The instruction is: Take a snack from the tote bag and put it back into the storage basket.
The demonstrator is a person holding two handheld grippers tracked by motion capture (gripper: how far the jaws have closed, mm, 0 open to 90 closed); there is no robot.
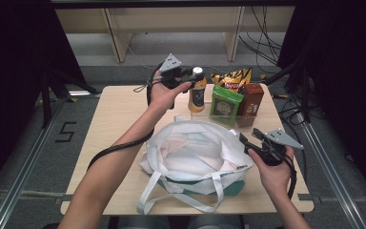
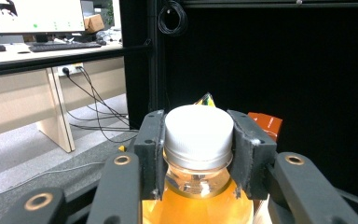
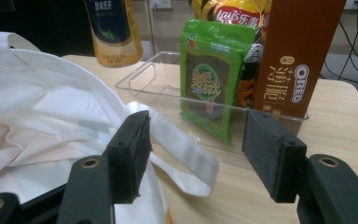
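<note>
the bottle (image 1: 197,93) stands upright at the far edge of the worktop (image 1: 119,114), its long axis vertical, at the left end of a clear tray (image 3: 168,84) that holds the snacks. the left gripper (image 1: 190,76) comes at it level from the left and has it by the very top: in the left gripper view the two fingers (image 2: 150,154) sit one on each side of the white screw cap (image 2: 196,135), pads pressed against it, about half closed around its width. the hold is high, on the cap and not the body, so the weight hangs below the grip, and a straight lift along the bottle's axis looks like the move that would clear the tray wall.

the bottle is clear plastic filled with an orange-yellow drink, and a label wraps its body.

the white bag (image 1: 195,157) lies nearer the person, in the middle of the worktop, its mouth open upward and its straps trailing toward the near edge; it lies well apart from the bottle, toward the person and slightly right. the right gripper (image 1: 246,140) is at the bag's right rim, its fingers (image 3: 129,154) standing apart with a strap (image 3: 182,154) lying between them, no pad pressing on it.

beside the bottle stand a green packet (image 1: 226,105), a brown box (image 1: 251,101) and a chip bag (image 1: 231,78).
</note>
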